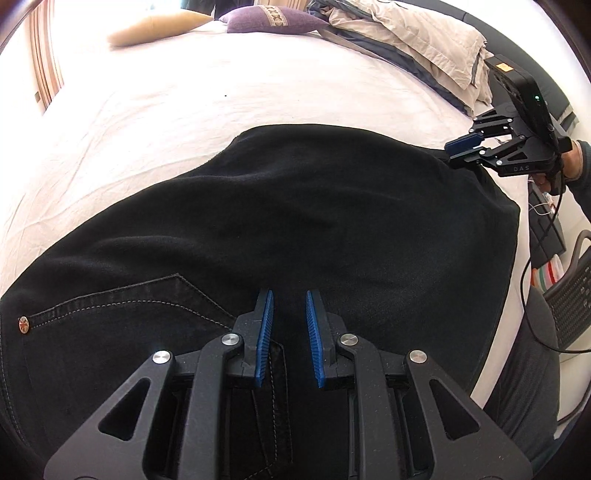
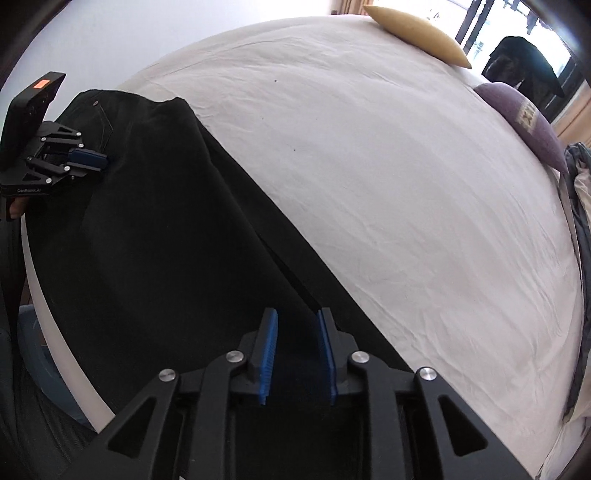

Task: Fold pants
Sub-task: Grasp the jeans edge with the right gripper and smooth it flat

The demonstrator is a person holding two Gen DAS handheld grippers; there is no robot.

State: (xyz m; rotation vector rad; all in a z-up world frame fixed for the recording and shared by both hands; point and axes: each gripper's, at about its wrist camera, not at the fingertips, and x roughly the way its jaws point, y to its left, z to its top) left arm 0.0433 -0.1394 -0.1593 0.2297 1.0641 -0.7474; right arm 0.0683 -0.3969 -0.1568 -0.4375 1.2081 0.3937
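Nearest to us, the left gripper [image 1: 289, 299] hangs over the waist end of the pants [image 1: 295, 221], just beside the back pocket [image 1: 122, 306] with its copper rivet [image 1: 24, 325]. Its blue pads [image 1: 266, 332] stand apart with nothing between them; we cannot tell whether the tips touch the cloth.

The right gripper [image 2: 297, 317] is over the leg end, near the long edge where the black fabric meets the bed sheet [image 2: 406, 184]. Its jaws are likewise spread and hold nothing. In the left wrist view the same gripper [image 1: 461, 146] sits at the far right corner of the garment.

The pants lie flat along the near edge of the bed, apparently already doubled leg over leg. We judge the step in hand to be taking hold for the crosswise fold.

To do this well:
- We close each gripper on both layers at once, near an outer edge, not on the top layer alone.
- We lift both ends level so the cloth does not drag or twist.
- We carry the leg end toward the waist and align the edges before release.

Further off, a yellow pillow [image 1: 155, 27], a purple cushion [image 1: 271, 18] and rumpled bedding [image 1: 413, 40] lie well apart from the work area.
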